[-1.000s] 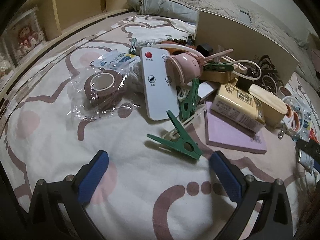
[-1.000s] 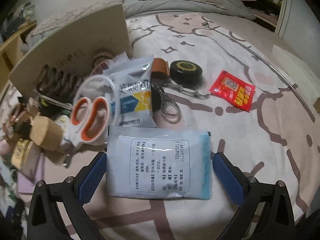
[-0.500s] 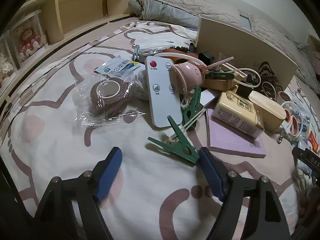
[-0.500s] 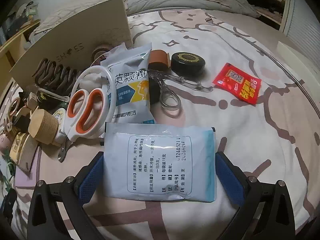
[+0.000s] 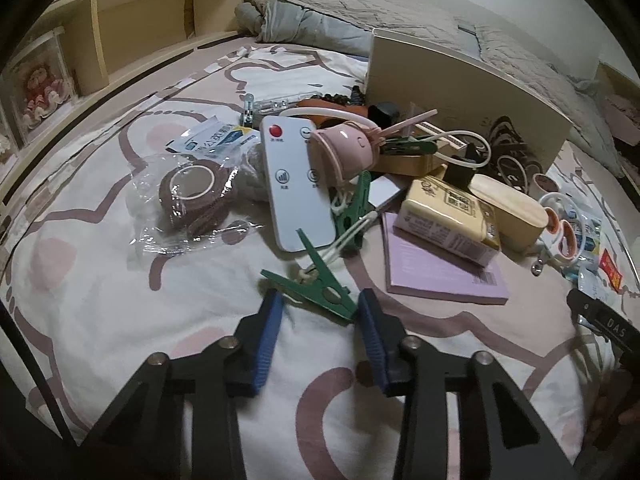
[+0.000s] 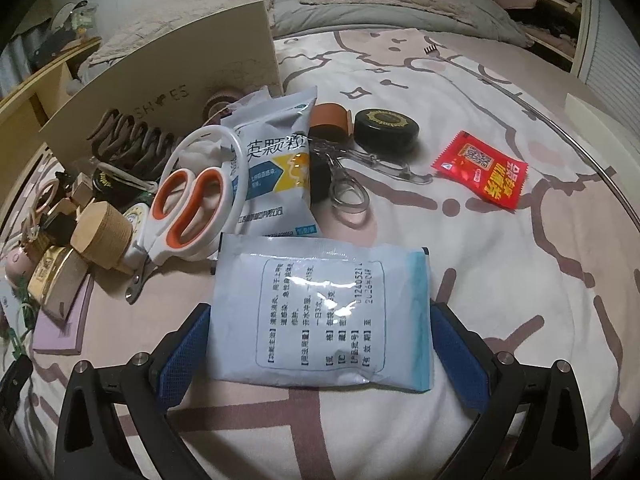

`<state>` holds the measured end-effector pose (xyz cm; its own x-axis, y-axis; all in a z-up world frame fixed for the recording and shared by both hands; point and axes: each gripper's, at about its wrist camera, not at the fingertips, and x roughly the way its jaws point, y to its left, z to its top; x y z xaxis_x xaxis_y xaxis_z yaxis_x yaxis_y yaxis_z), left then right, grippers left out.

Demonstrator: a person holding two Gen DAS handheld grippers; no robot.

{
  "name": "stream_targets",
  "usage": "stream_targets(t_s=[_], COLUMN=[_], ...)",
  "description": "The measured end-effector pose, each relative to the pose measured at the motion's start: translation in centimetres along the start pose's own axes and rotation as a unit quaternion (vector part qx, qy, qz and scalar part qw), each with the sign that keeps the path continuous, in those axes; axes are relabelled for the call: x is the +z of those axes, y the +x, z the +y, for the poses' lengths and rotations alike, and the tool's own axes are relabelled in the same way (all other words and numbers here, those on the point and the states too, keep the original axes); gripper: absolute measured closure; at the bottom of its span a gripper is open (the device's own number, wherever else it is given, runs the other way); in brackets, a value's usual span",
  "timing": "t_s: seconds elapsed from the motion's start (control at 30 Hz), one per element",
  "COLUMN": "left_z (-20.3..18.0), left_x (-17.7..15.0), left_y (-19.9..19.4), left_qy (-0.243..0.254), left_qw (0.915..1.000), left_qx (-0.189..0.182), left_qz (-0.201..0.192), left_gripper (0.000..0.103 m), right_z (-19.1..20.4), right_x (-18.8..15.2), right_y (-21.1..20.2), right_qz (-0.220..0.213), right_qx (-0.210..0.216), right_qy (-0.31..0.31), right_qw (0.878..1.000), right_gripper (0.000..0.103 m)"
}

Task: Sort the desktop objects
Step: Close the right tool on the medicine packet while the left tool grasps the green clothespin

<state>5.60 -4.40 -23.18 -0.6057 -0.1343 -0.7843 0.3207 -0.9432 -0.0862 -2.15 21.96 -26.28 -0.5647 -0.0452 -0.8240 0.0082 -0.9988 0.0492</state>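
Jaws: L gripper (image 5: pixel 319 310) apart round 1 of 2 green pegs (image 5: pixel 310 283); R gripper (image 6: pixel 320 330) apart astride 1 white sachet (image 6: pixel 324 314)

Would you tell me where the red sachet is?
Right wrist view, far right: the red sachet lies alone on the bedspread, right of the black round tin.

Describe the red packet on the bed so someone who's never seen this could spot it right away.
Start at the tall beige box standing on the bed, then move right past the black round tin. The red packet lies flat by itself on the sheet. It is the only bright red thing, with yellow print and a QR code.
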Motion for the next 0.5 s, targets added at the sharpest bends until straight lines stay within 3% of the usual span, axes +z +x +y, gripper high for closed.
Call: stream_targets(t_s=[0.3, 0.5], left_z=[-0.4, -0.4], left_x=[-0.2, -0.3], left_y=[-0.3, -0.5], left_qy=[0.003, 0.000], left_qw=[0.9997, 0.9992], left_qx=[-0.025, -0.039], left_qz=[0.005, 0.009], left_gripper=[0.085, 0.086], right_z=[0.2, 0.1], right_x=[-0.8, -1.0], right_y=[-1.1, -1.3], right_qz=[-0.014, -0.014], right_qx=[0.008, 0.018], right_qy=[-0.018, -0.034], right_qw=[1.000, 0.999], right_gripper=[0.018, 0.026])
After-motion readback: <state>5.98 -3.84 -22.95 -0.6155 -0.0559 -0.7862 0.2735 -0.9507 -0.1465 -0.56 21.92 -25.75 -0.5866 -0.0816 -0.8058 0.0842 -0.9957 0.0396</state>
